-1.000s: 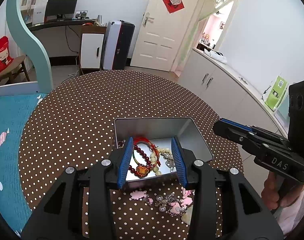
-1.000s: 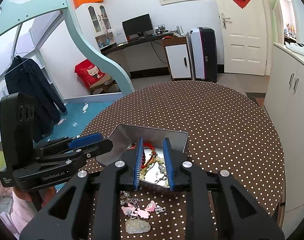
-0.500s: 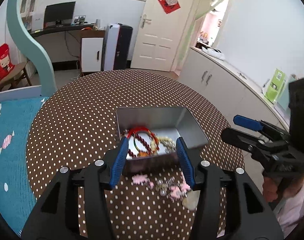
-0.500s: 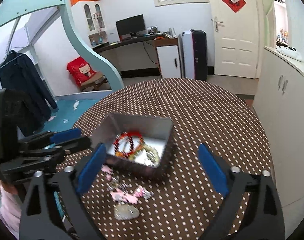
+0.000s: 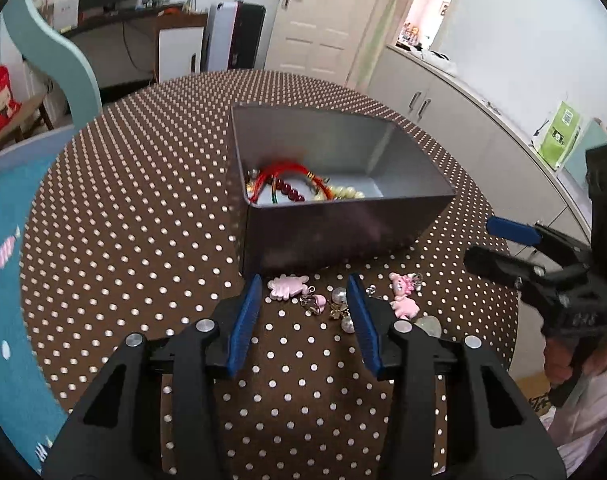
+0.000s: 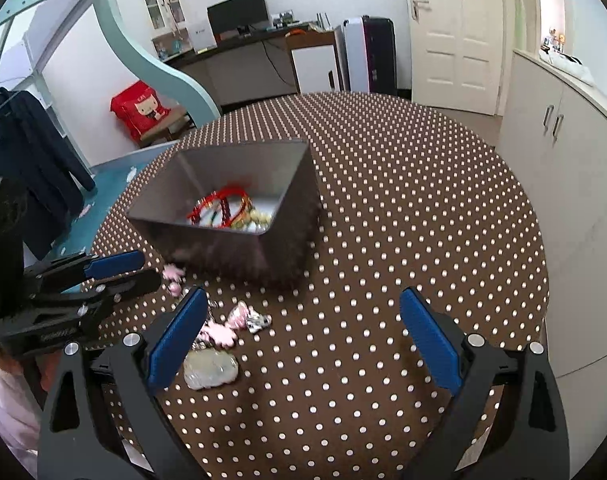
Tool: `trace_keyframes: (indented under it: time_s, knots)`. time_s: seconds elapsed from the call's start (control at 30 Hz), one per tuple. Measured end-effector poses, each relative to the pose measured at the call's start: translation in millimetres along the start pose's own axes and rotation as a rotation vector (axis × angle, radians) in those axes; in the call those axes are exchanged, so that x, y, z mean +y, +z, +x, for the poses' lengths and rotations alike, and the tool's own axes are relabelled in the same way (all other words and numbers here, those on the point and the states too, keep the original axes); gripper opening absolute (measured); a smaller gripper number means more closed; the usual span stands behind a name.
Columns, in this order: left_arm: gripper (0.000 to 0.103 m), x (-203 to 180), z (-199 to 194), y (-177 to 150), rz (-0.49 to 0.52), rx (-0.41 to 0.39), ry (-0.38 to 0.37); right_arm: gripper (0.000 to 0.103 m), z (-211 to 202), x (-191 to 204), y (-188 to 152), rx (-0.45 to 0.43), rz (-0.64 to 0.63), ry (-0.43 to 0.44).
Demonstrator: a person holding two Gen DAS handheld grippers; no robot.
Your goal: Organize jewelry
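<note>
Grey metal tin (image 5: pixel 343 224) sat on the brown polka-dot round table (image 5: pixel 123 220), open top, with red cord bracelet (image 5: pixel 279 174), dark red beads and cream pearl beads (image 5: pixel 343 193) heaped on its floor. In the left wrist view the tin lay at 12 o'clock from the left gripper (image 5: pixel 303 308), just past the fingertips, its long axis running roughly from 10 to 4 o'clock, near wall facing the camera. Loose charms were scattered on the cloth just in front of that wall: pink cloud charm (image 5: pixel 287 286) at 12 o'clock between the blue pads, pearl-and-gold bits (image 5: pixel 339 308) touching or nearly touching the right pad, pink figure charms (image 5: pixel 403 296) at 2 o'clock outside it, pale stone pendant (image 5: pixel 427 326) beside the right finger. Left gripper was pitched down toward the cloth, jaws partly apart and just closing a little, nothing pinched; cannot tell if the tips touched the table. Right gripper (image 6: pixel 303 336) also tilted down, jaws just flung wide, nothing between the pads except bare cloth. From it the tin (image 6: pixel 239 216) lay at 11 o'clock, a corner pointing toward the camera; the pink charms (image 6: pixel 231 322) and the pale stone pendant (image 6: pixel 210 368) lay just inside and beside its left pad at 9 o'clock. Each gripper showed in the other's view, held by a hand (image 5: pixel 563 364) with a pale sleeve, somewhat blurred.
</note>
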State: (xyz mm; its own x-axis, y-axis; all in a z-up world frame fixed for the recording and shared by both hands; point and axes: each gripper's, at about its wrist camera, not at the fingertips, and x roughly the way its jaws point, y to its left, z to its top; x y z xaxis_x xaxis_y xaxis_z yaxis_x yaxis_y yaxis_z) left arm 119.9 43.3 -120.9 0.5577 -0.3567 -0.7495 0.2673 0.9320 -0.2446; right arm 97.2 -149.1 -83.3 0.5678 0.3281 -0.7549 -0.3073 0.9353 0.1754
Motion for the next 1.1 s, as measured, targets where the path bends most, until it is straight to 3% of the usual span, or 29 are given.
trace_keyframes:
  time_s: [0.27,0.43,0.53,0.67,0.83,0.9,1.1]
  knots:
    - [0.023,6,20,2,-0.028,0.026,0.009,0.093,9,10,-6,0.022,-0.039,0.007]
    - [0.023,9,20,2,-0.032,0.025,0.009,0.093,19,17,-10,0.025,-0.100,-0.008]
    - [0.023,10,20,2,-0.037,0.026,0.009,0.084,26,25,-15,0.036,-0.141,-0.045]
    - [0.023,12,14,-2,-0.056,0.022,-0.001,0.066,35,26,-17,0.055,-0.154,-0.025]
    - [0.023,19,5,-3,-0.085,0.008,-0.012,0.055,41,39,-22,0.047,-0.251,-0.022]
    - [0.023,22,3,-3,-0.091,0.002,-0.011,0.026,40,42,-23,0.043,-0.268,-0.005]
    - [0.023,21,-1,-6,-0.089,-0.004,-0.021,0.025,39,36,-21,0.051,-0.242,0.017]
